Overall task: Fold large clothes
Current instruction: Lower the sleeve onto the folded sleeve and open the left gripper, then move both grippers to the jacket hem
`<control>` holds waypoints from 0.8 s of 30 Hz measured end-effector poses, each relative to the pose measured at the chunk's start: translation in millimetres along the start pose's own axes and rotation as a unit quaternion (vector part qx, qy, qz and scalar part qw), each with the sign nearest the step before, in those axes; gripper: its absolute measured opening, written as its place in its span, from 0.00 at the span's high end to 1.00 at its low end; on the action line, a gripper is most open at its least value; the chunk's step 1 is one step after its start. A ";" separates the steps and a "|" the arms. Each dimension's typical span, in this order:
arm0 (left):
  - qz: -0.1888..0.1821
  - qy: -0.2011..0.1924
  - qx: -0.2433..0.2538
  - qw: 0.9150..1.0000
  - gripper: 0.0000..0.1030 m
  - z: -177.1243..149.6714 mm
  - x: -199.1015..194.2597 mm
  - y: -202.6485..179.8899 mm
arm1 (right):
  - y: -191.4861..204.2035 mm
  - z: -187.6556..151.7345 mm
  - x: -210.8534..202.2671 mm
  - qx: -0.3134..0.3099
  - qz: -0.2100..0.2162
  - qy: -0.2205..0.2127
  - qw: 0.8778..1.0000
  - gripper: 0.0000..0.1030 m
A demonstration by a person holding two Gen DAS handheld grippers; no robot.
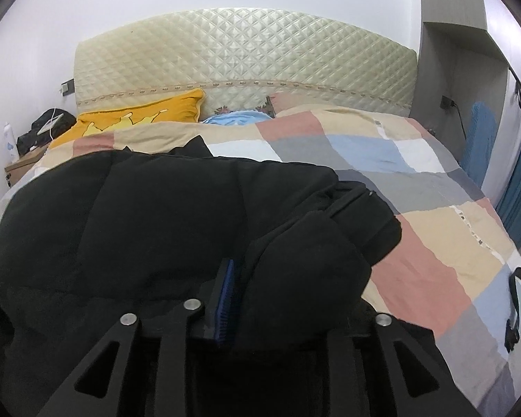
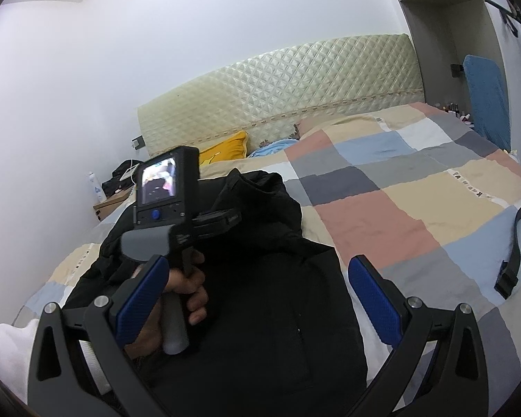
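Black padded jacket (image 1: 156,229) on checked duvet (image 1: 434,243).
Your left gripper (image 1: 267,299): fabric betw. jaws, grip unclear. Right gripper (image 2: 257,299), lower frame: jaws wide, holding nothing.

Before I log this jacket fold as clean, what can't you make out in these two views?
- Left wrist view: the left gripper right finger, buried under a fold of the black jacket.
- Right wrist view: the left gripper's fingertips, behind its own body; the jacket's near hem, cut off by the bottom edge.
- Both views: jacket seams, lost in black.
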State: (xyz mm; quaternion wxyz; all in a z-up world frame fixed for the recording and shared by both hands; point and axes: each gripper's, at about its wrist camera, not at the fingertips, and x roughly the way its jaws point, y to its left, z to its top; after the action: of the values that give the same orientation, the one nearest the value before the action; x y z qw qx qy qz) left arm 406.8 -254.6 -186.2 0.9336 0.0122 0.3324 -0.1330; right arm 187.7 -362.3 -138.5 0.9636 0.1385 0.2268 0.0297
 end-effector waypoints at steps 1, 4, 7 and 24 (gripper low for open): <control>0.001 0.000 0.003 1.000 0.64 0.4 -3.3 0.2 | -0.9 0.1 -1.9 0.001 0.000 -0.003 1.000 0.00; 0.008 0.000 0.012 1.000 0.37 0.9 -17.5 2.0 | -4.4 1.3 -4.5 0.006 -0.005 -0.008 1.000 0.00; 0.019 -0.005 0.012 1.000 0.30 1.8 -34.0 8.9 | -6.3 1.4 -4.8 0.006 -0.010 -0.009 1.000 0.00; 0.022 -0.050 0.000 0.998 0.30 14.9 -196.3 60.9 | -1.2 7.0 -33.9 -0.007 -0.012 -0.036 0.999 0.00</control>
State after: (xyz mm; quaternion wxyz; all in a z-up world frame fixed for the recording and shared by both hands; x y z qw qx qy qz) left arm 285.6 -150.4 -56.1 0.9519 0.0123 0.2847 -0.1129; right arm 160.5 -369.3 -118.3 0.9724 0.1300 0.1933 0.0144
